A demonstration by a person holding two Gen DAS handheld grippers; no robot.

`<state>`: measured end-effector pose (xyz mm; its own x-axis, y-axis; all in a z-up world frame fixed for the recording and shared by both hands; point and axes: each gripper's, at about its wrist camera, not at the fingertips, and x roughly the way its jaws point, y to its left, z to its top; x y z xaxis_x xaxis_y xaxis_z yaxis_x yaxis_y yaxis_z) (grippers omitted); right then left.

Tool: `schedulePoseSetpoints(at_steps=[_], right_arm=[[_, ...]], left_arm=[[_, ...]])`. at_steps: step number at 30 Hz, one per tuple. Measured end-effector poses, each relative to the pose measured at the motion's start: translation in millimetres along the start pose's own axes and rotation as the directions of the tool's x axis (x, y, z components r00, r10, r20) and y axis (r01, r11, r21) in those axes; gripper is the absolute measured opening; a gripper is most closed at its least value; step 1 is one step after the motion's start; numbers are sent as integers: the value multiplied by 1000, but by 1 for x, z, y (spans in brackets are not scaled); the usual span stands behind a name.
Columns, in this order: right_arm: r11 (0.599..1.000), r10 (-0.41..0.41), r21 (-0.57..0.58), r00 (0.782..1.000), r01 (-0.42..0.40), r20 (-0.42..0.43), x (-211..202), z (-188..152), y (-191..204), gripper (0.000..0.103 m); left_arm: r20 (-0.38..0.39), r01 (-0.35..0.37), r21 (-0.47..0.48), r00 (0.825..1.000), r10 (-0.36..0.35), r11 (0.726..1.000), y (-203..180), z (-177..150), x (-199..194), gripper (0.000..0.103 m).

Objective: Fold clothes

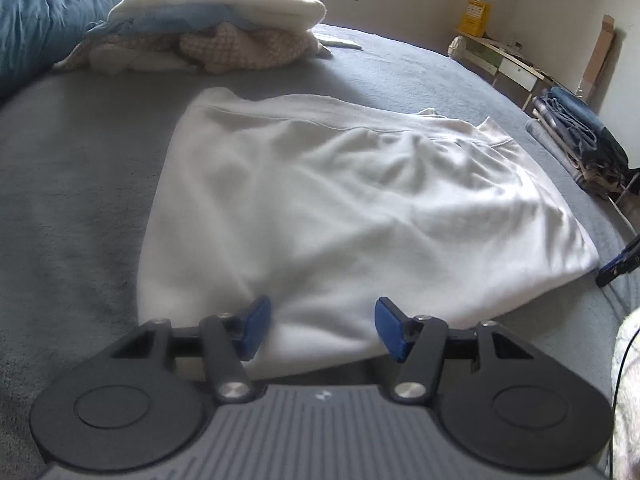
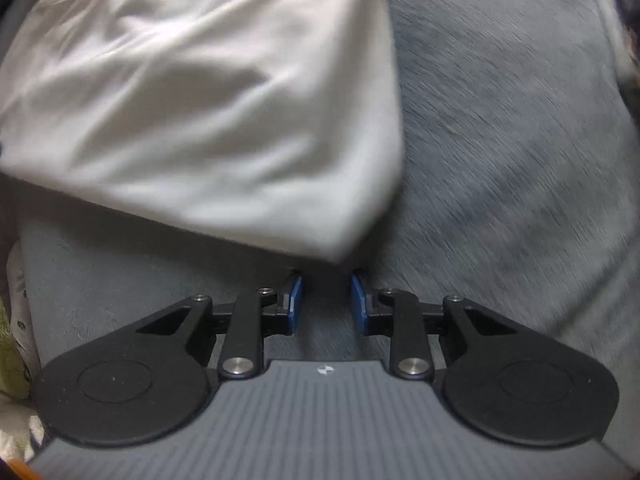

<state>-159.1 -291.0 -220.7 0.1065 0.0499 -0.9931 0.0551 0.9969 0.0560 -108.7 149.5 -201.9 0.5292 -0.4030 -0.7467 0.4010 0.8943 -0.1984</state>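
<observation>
A white garment (image 1: 352,208) lies folded and flat on the grey bed cover (image 1: 72,200). My left gripper (image 1: 323,326) hovers over its near edge, open, and white cloth shows in the wide gap between the blue pads (image 1: 256,326). In the blurred right wrist view the same garment (image 2: 208,92) fills the upper left, with one corner just beyond the fingertips. My right gripper (image 2: 326,298) points down at the bed cover (image 2: 500,140). Its jaws stand narrowly apart, with only grey cover between them.
A heap of unfolded clothes (image 1: 216,36) sits at the back of the bed beside a blue duvet (image 1: 36,28). A stack of folded dark clothes (image 1: 580,136) lies at the right edge. A desk (image 1: 504,60) stands by the wall beyond.
</observation>
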Motion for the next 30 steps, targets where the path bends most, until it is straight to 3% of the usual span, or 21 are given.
schedulePoseSetpoints(at_steps=[4, 8, 11, 16, 20, 23, 26, 30], right_arm=[[1000, 2, 29, 996, -4, 86, -37, 5, 0, 25], [999, 32, 30, 979, -38, 204, -63, 13, 14, 27], [998, 49, 32, 979, -57, 199, -43, 22, 18, 27], [997, 30, 74, 996, -36, 82, -8, 3, 15, 27], [992, 30, 115, 982, -53, 186, -37, -2, 9, 27], [988, 58, 117, 935, -105, 350, -70, 0, 19, 31], [973, 125, 104, 848, -206, 515, -91, 4, 39, 50], [957, 168, 72, 740, -280, 651, -87, 13, 74, 62]], left_arm=[[-3, 9, 20, 1000, -9, 1000, 2, 2, -12, 59], [6, -17, 20, 1000, 17, 1000, 5, 1, -16, 62], [-3, -15, -55, 1000, 14, 998, 17, 0, -13, 61], [-22, -73, -90, 997, 71, 993, 34, -6, -26, 61], [-25, -137, -110, 991, 135, 984, 49, -2, -44, 62], [19, -139, -120, 990, 143, 983, 47, 12, -54, 67], [80, -102, -114, 991, 111, 988, 32, 30, -58, 75], [134, -70, -82, 988, 81, 994, 1, 49, -51, 89]])
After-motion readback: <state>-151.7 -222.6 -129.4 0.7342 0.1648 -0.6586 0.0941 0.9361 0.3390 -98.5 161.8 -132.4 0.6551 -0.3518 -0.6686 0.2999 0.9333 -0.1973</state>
